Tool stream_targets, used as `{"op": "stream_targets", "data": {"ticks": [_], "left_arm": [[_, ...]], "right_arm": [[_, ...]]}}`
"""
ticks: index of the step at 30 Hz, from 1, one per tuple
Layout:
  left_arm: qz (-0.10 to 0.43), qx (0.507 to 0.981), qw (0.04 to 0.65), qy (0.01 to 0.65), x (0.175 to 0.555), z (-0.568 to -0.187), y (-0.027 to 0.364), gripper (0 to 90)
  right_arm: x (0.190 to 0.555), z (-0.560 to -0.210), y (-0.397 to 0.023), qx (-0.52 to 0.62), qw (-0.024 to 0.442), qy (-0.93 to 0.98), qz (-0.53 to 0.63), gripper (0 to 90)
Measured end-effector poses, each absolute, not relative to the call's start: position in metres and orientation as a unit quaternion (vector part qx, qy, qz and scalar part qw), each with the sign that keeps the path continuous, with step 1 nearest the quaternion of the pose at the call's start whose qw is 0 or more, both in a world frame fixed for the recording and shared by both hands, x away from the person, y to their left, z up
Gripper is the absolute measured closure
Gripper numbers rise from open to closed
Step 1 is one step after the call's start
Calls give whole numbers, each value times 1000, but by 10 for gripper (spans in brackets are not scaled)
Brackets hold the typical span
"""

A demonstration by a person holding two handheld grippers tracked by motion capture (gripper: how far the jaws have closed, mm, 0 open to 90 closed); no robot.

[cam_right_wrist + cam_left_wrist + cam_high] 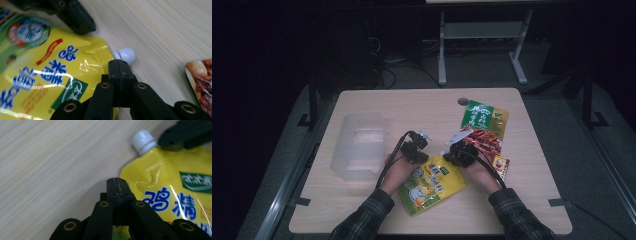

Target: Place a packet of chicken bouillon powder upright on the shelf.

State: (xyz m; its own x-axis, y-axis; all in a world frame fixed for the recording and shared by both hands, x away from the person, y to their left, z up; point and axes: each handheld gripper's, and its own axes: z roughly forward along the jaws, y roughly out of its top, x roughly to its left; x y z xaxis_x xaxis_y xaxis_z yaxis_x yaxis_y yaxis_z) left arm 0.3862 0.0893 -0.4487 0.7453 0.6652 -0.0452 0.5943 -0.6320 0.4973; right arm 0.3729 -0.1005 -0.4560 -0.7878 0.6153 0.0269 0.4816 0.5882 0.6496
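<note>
**Where everything sits around the spouted pouch**

The spouted pouch (432, 182) lies flat on the desk (412, 107), near its front edge. Left of the pouch stands the plastic container (358, 145). Behind and right of the pouch lie two snack packets (484, 125), overlapping; a small sachet (501, 166) lies just right of it.

**A dim lab set up for recording**

The place looks like a lab or test room, not a home. A plain light-wood counter (422, 107) stands alone on a grey floor (562, 130), with black brackets (304, 120) fixed at its sides. Behind it, in the dark, loose cables (387, 75) run across the floor, and the white metal legs of another desk (442, 50) stand beyond.
</note>
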Motion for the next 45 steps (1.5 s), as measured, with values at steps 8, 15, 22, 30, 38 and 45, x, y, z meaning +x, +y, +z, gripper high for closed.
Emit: {"op": "stream_targets", "data": {"ticks": [8, 15, 22, 30, 38, 45], "left_arm": [[41, 910, 248, 330, 372, -447, 103, 898], [33, 909, 265, 321, 356, -450, 112, 897], [37, 892, 309, 327, 345, -443, 124, 806], [62, 897, 328, 291, 322, -431, 122, 825], [57, 902, 327, 276, 323, -444, 112, 869], [57, 918, 301, 251, 321, -451, 103, 897]], "right_arm": [[380, -458, -87, 309, 103, 883, 338, 899], [377, -459, -78, 297, 96, 886, 343, 899], [370, -447, -84, 293, 85, 880, 363, 845], [350, -430, -111, 308, 58, 872, 376, 638], [328, -426, -151, 338, 42, 867, 365, 467], [325, -432, -183, 373, 39, 856, 356, 404]]}}
